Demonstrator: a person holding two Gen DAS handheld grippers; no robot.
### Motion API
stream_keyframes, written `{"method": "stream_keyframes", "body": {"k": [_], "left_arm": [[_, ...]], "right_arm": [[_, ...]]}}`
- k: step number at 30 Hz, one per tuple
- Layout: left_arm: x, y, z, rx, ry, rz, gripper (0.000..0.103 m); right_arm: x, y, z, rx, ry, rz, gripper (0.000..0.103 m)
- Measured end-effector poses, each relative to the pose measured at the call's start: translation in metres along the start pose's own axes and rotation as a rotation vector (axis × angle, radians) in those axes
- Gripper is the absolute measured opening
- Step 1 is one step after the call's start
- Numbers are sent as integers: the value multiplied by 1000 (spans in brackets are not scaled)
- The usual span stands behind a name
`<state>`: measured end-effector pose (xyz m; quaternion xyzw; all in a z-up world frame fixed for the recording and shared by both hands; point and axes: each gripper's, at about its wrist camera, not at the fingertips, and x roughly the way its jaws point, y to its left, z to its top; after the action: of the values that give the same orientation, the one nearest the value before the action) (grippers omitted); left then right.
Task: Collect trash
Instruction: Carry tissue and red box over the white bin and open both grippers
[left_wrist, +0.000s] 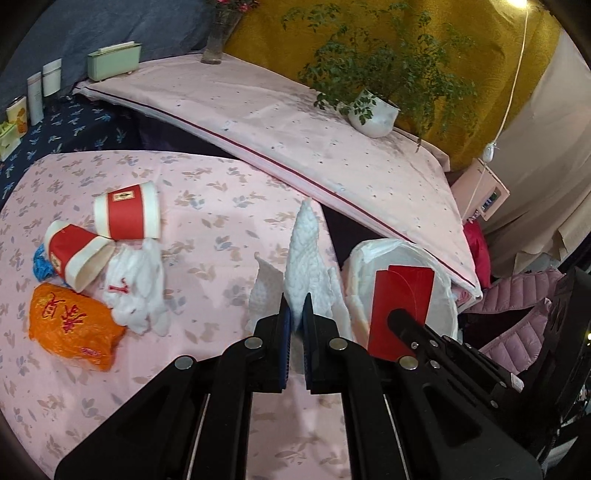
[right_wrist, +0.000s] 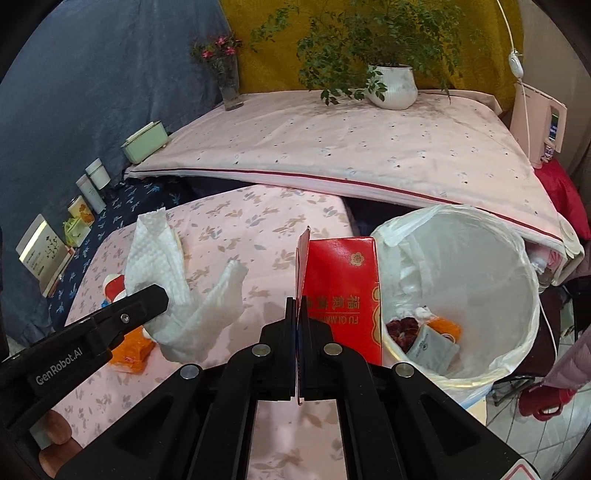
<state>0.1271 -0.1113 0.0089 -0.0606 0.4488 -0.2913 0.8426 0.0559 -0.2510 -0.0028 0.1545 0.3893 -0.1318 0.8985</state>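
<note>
The left tongs (left_wrist: 296, 314) were clamped on a white paper towel (left_wrist: 304, 254) above the right edge of the pink floral worktop (left_wrist: 207, 229). The right tongs (right_wrist: 298, 314) pinched a flap of a red carton (right_wrist: 341, 291) just beside the rim of the bag-lined white bin (right_wrist: 524, 273), which stood off the worktop's corner. Two red-and-white paper cups (left_wrist: 127, 216), crumpled tissue (left_wrist: 138, 291) and an orange wrapper (left_wrist: 74, 328) lay clustered well to the left, leaving bare cloth between them and the tongs.
</note>
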Motion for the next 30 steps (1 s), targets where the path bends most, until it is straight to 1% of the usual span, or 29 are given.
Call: {"method": "stream_keyframes", "body": {"k": [7, 13, 16, 18, 20, 21, 22, 23, 24, 25, 27, 30], "left_arm": [[29, -53, 8, 45, 39, -118, 5], [57, -89, 13, 76, 87, -171, 5], [69, -101, 14, 79, 108, -185, 6], [76, -105, 14, 70, 126, -210, 6], [83, -108, 14, 61, 138, -206, 8], [85, -108, 14, 60, 143, -201, 12], [87, -108, 14, 58, 147, -195, 20], [89, -107, 14, 54, 148, -182, 26], [88, -105, 13, 50, 138, -166, 36], [87, -102, 13, 50, 125, -149, 42], [85, -97, 14, 53, 110, -122, 42], [82, -84, 14, 38, 97, -76, 42]], "right_arm": [[-1, -53, 10, 30, -9, -71, 1], [4, -85, 16, 60, -5, -110, 1], [6, -96, 17, 74, -4, -123, 1], [7, -103, 17, 83, -5, -130, 1], [9, -107, 18, 93, -6, -137, 1], [10, -110, 19, 98, -5, -140, 1], [11, -112, 19, 103, -4, -142, 1], [11, -113, 19, 109, -3, -144, 3], [11, -115, 19, 114, -5, -149, 4], [11, -115, 19, 116, -10, -156, 7], [11, -114, 19, 112, -13, -161, 11], [10, -109, 20, 104, -21, -159, 21]]}}
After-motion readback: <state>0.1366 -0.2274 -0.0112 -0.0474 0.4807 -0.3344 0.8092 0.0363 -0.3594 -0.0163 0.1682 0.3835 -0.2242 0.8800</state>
